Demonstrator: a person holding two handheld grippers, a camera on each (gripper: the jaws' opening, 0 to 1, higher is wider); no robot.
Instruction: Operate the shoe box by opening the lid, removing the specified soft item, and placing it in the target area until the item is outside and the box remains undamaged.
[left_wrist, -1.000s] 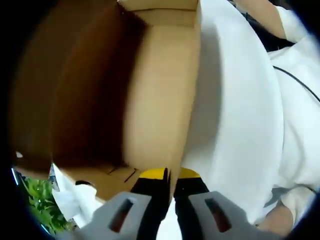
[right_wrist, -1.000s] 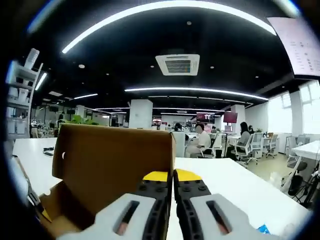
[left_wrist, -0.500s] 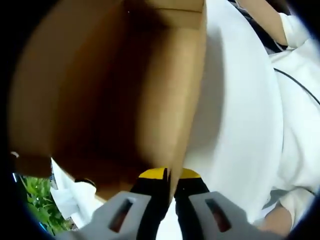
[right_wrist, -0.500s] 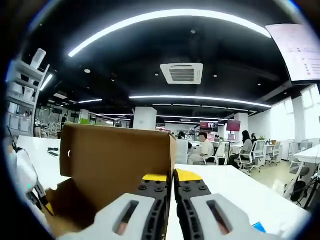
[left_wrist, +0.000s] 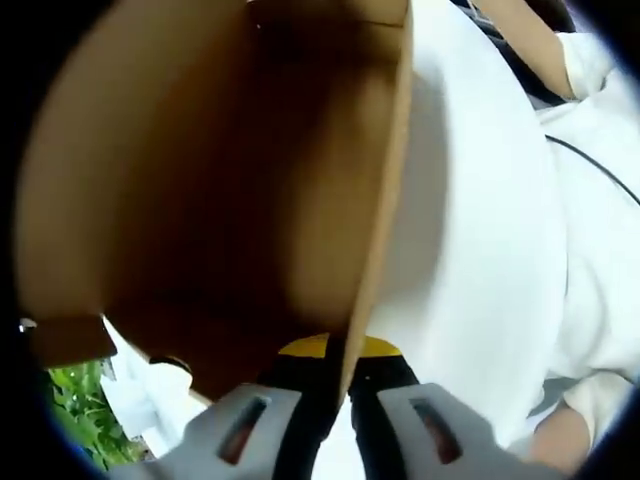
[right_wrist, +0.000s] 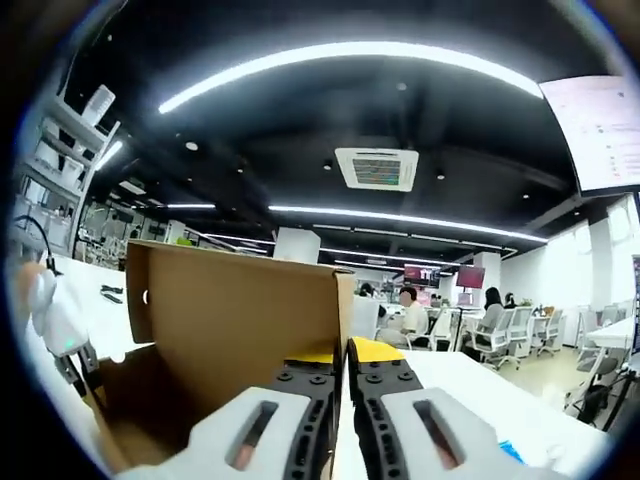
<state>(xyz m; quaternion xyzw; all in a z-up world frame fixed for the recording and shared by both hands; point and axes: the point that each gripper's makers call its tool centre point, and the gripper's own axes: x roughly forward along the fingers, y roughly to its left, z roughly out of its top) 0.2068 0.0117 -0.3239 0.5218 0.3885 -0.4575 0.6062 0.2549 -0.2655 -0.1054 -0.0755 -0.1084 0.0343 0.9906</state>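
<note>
On a white table (left_wrist: 470, 200) in an open-plan office, a brown cardboard box (left_wrist: 210, 180) stands with its lid (right_wrist: 240, 310) raised. In the left gripper view its hollow inside faces the camera, dark and in shadow, and whether anything lies within cannot be told. The left gripper (left_wrist: 337, 352) has its yellow-tipped jaws pressed together on the thin edge of a cardboard wall, which runs up from between them. In the right gripper view the right gripper (right_wrist: 345, 352) is likewise closed on the side edge of the upright lid, the cardboard sandwiched between its yellow tips. A small round hole shows near the lid's left edge.

Beside the box in the left gripper view, the table curves away to the right, and a person's white sleeve (left_wrist: 590, 60) and a bare arm cross the upper right corner. A thin black cable (left_wrist: 590, 165) trails over the white surface there. Green leaves (left_wrist: 75, 410) show at lower left, below a cardboard flap.

In the right gripper view, long strip lights (right_wrist: 350, 60) arc across a dark ceiling with a square air vent (right_wrist: 376, 168). People sit at desks on office chairs (right_wrist: 490, 335) in the distance, and white shelving (right_wrist: 60, 170) stands at the left.
</note>
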